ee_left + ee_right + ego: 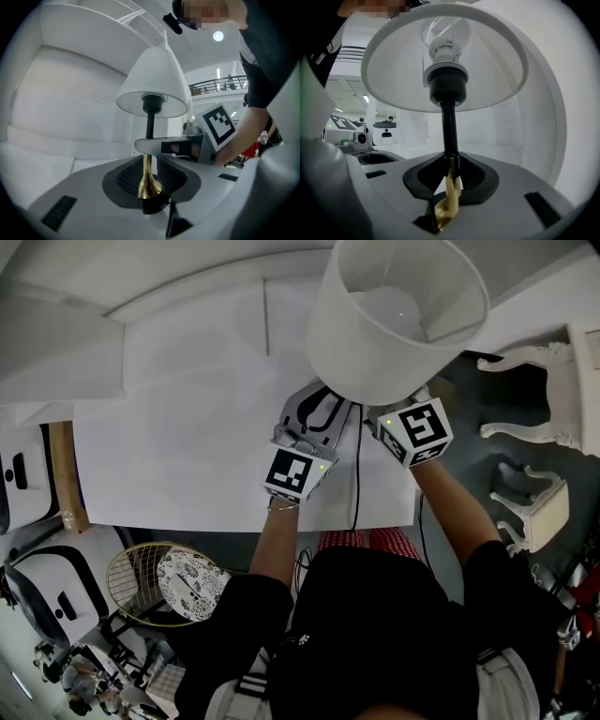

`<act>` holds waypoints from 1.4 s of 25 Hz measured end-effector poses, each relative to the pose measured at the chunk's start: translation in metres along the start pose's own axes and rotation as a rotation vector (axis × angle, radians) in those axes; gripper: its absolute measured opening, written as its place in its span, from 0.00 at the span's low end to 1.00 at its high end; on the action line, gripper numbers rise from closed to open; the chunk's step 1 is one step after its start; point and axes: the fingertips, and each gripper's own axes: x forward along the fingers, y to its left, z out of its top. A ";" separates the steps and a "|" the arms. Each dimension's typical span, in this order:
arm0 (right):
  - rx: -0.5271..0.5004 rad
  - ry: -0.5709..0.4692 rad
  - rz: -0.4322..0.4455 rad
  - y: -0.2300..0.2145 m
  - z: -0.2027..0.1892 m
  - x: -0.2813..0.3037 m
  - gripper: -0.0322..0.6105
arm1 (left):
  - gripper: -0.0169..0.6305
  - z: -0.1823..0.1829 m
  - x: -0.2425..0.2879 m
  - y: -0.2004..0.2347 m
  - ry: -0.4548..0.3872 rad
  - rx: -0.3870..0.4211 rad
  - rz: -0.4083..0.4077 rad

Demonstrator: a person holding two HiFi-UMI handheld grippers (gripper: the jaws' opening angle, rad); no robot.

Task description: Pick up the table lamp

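Note:
The table lamp has a white shade (394, 315), a black upper stem (449, 131) and a brass lower stem (147, 176). In the head view both grippers reach in under the shade from the near side. My right gripper (450, 185) is shut on the brass stem (451, 192), its pads pressing from both sides. My left gripper (149, 171) has the same stem between its jaws, lower down near the flared foot, and a gap shows beside the stem, so it is open. In the left gripper view the right gripper's jaw crosses the stem as a grey bar above.
The lamp stands on a white table (187, 446) against white wall panels. A black cable (356, 484) runs off the near edge. White ornate furniture (534, 502) stands to the right; a wire basket (150, 582) sits on the floor at the near left.

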 end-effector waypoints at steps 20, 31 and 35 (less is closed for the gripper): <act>-0.014 0.015 0.040 0.003 0.000 0.001 0.17 | 0.21 -0.034 0.045 0.001 0.079 0.017 -0.037; -0.015 0.013 0.036 0.003 0.000 0.000 0.17 | 0.22 -0.030 0.062 0.003 0.076 0.089 -0.045; -0.020 0.017 0.034 0.006 -0.001 0.000 0.17 | 0.22 -0.026 0.062 0.001 0.084 0.107 -0.040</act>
